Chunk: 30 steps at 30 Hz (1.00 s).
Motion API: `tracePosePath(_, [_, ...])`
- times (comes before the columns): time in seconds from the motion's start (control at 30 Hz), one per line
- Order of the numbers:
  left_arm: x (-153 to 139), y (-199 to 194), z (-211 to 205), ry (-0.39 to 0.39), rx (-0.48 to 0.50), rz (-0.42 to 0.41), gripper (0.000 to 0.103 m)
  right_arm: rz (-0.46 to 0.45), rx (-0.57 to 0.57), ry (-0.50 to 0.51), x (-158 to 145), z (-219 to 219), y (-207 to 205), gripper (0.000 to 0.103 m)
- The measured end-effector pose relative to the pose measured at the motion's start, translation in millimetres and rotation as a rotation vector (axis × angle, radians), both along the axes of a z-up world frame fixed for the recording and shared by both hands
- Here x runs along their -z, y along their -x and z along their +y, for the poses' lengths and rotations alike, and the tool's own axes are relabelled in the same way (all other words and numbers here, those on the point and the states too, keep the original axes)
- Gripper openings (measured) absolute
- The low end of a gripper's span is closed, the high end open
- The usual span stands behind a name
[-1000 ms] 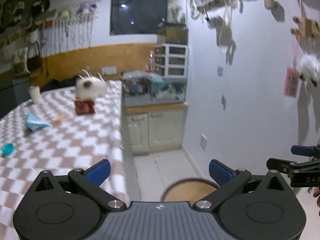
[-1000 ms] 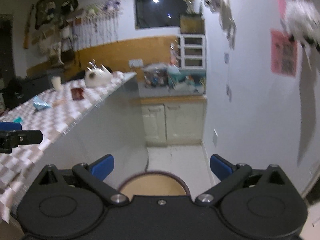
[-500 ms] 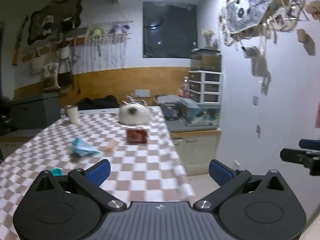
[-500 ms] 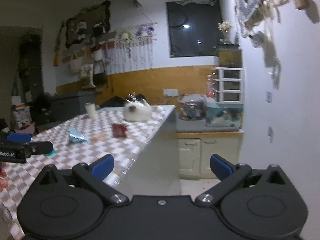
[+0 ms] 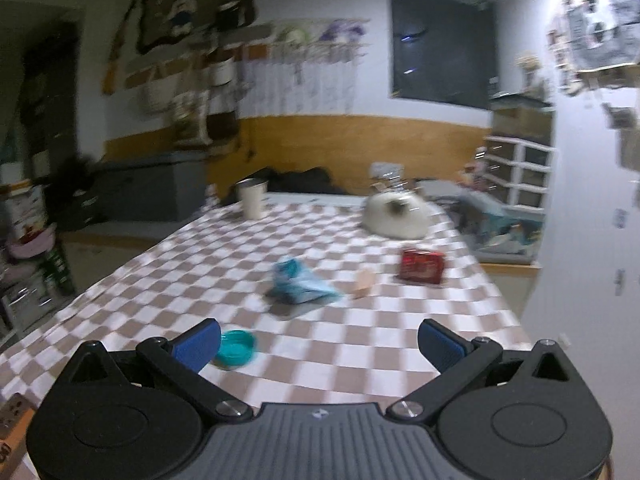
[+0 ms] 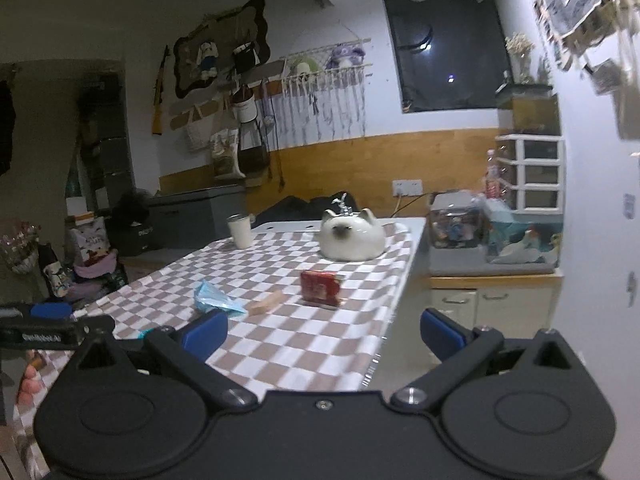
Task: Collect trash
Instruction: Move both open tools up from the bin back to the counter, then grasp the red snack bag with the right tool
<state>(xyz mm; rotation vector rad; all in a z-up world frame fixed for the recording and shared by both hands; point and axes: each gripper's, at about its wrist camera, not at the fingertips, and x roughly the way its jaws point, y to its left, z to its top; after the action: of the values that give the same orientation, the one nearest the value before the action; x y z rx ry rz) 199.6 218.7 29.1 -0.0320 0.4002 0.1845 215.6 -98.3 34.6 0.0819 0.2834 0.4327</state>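
Observation:
On the checkered table [image 5: 360, 340] lie a crumpled blue wrapper [image 5: 298, 286], a teal cap [image 5: 236, 348], a small tan piece [image 5: 364, 284] and a red packet [image 5: 422, 266]. My left gripper [image 5: 318, 344] is open and empty above the table's near edge, the teal cap beside its left finger. In the right wrist view the wrapper [image 6: 214, 300], tan piece [image 6: 268, 303] and red packet [image 6: 322, 290] lie ahead. My right gripper [image 6: 324, 332] is open and empty at the table's right edge. The left gripper's finger [image 6: 52, 326] shows at far left.
A white cat-shaped ceramic [image 6: 352, 238] and a white cup [image 6: 240, 230] stand at the table's far end. A cabinet with cluttered bins [image 6: 496, 240] and white drawers [image 6: 532, 176] is to the right. Bags and boxes [image 6: 88, 264] crowd the floor at left.
Both views have swung left and up from the floor and wall toward the table. The trash items now lie straight ahead and closer. Both grippers stay open.

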Motion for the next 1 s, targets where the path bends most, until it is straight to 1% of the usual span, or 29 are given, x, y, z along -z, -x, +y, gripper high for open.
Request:
tracePosePath(0.17, [2.1, -41.6, 41.9, 0.071, -0.066, 0.021, 0.103, 0.04, -0.013, -0.032, -6.1, 20.2, -36.1, 0.103])
tracePosePath(0.27, [5.1, -64.9, 61.0, 0.108, -0.083, 0.025, 0.103, 0.057, -0.013, -0.034, -13.3, 29.9, -57.4, 0.103])
tracePosePath(0.4, [18.0, -90.7, 78.9, 0.173, -0.101, 0.043, 0.103, 0.081, 0.004, -0.036, -21.8, 42.2, -89.0, 0.103])
tracePosePath(0.47, [28.7, -102.9, 87.9, 0.218, -0.093, 0.053, 0.103, 0.112, 0.016, -0.075, -21.9, 45.9, -105.8, 0.103])
tracePosePath(0.53, [39.8, -110.9, 93.8, 0.24, -0.097, 0.065, 0.103, 0.157, 0.018, -0.117, -18.4, 51.3, -127.6, 0.1])
tracePosePath(0.57, [45.7, -114.1, 95.6, 0.242, -0.099, 0.073, 0.103, 0.175, 0.023, -0.128, -16.9, 54.1, -138.0, 0.095])
tracePosePath(0.6, [51.8, -116.8, 97.1, 0.243, -0.096, 0.08, 0.103, 0.192, 0.03, -0.137, -14.7, 57.1, -147.9, 0.093])
tracePosePath(0.73, [69.8, -126.4, 98.6, 0.231, -0.066, 0.119, 0.103, 0.278, 0.073, -0.169, -6.6, 69.4, -198.1, 0.092])
tracePosePath(0.83, [78.5, -128.8, 96.7, 0.186, -0.06, 0.145, 0.103, 0.3, 0.114, -0.154, -3.5, 80.0, -229.4, 0.091])
tracePosePath(0.93, [85.0, -126.3, 92.2, 0.137, -0.06, 0.149, 0.103, 0.319, 0.153, -0.126, 1.7, 94.3, -261.4, 0.09])
tracePosePath(1.0, [90.4, -125.8, 91.1, 0.116, -0.065, 0.155, 0.103, 0.337, 0.176, -0.119, 7.9, 101.8, -281.3, 0.085])
